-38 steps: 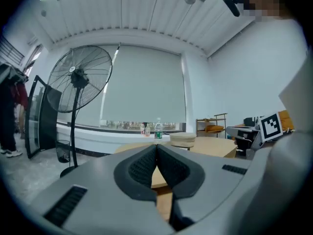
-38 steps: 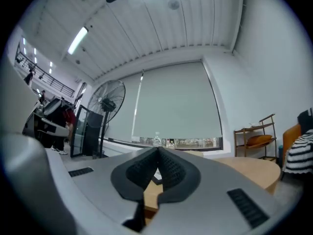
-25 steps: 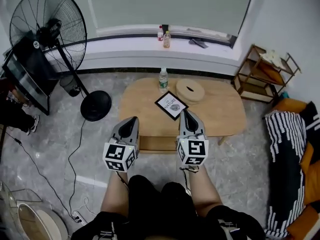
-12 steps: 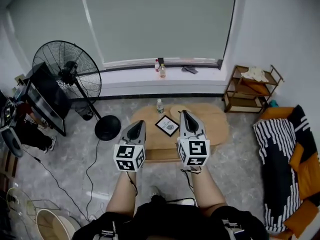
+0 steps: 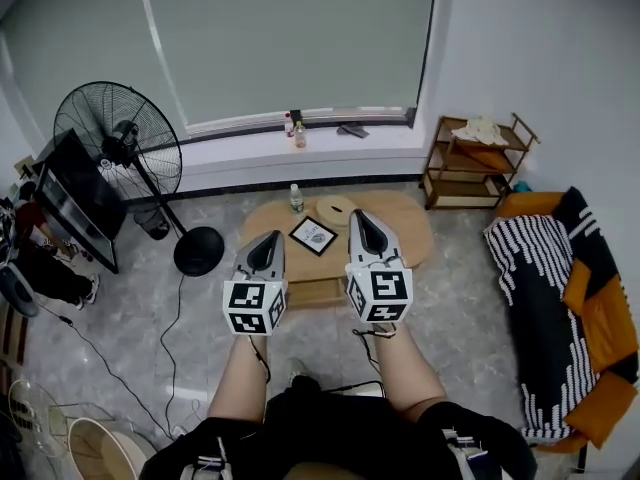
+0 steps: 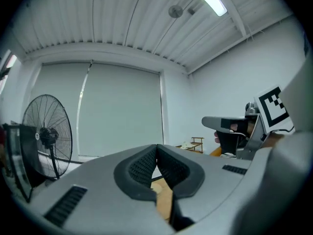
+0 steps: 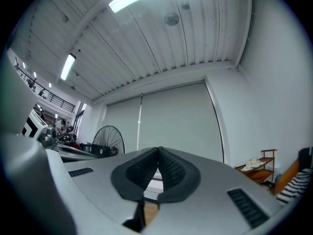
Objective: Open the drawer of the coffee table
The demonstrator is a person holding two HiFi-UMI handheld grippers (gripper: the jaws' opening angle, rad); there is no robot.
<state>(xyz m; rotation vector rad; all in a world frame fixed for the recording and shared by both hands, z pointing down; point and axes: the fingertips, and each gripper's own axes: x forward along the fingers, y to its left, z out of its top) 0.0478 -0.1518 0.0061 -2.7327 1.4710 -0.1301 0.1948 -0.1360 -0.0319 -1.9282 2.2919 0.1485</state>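
Two grippers are held side by side over the person's knees: the left gripper (image 5: 266, 240) and the right gripper (image 5: 360, 216), each with jaws clenched on nothing. The coffee table (image 5: 405, 233) is seen below and beyond them, before the window. Its drawer (image 5: 314, 292) shows between the grippers, untouched. A bottle (image 5: 296, 198) and a framed card (image 5: 313, 235) are set on the table.

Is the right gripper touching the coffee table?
Apart. The right gripper view shows the right gripper shut on nothing, facing the window blind; the head view shows the coffee table far below.
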